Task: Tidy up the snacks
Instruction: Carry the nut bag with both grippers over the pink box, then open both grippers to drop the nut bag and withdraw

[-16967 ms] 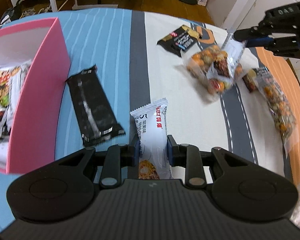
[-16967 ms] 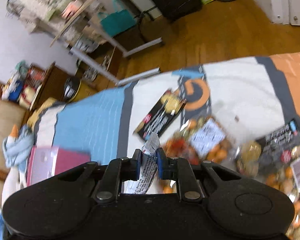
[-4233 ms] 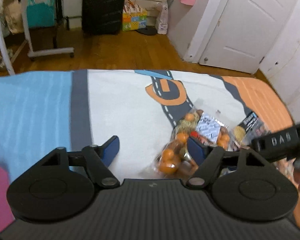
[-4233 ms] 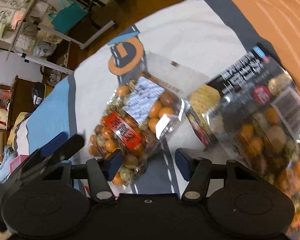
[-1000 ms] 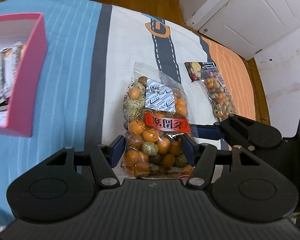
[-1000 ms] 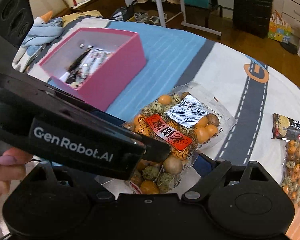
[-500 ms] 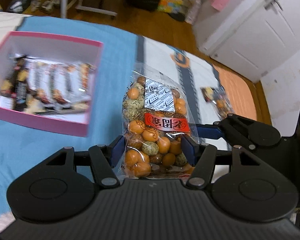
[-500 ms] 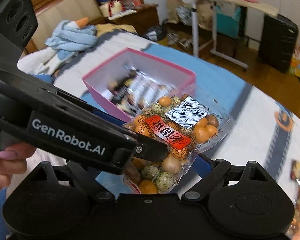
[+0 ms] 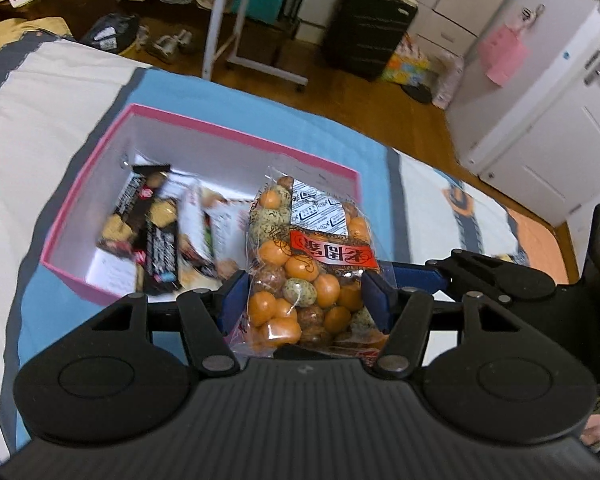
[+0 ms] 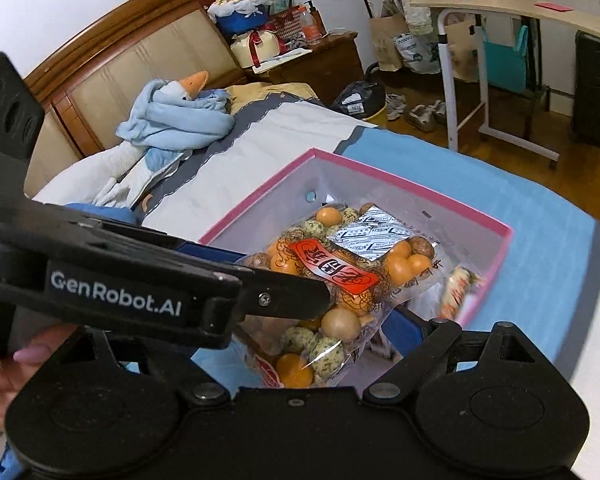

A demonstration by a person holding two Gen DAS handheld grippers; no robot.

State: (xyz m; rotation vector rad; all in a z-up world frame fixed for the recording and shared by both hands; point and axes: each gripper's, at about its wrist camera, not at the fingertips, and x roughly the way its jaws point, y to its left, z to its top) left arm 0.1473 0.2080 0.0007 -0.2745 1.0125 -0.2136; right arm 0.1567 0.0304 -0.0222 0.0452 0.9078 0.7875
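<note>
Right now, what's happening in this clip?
A person is sorting snacks with two handheld grippers. Both the left gripper and the right gripper are closed on one clear bag of mixed coated nuts, holding it up at the near edge of the pink box on the bed. The box already holds several snack bars. The bag is not released yet.

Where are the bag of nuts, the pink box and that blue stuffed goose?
bag of nuts (image 9: 316,276), left wrist view, on its clear front.
pink box (image 9: 236,138), left wrist view, on its far rim.
blue stuffed goose (image 10: 176,118), right wrist view, on its body.
</note>
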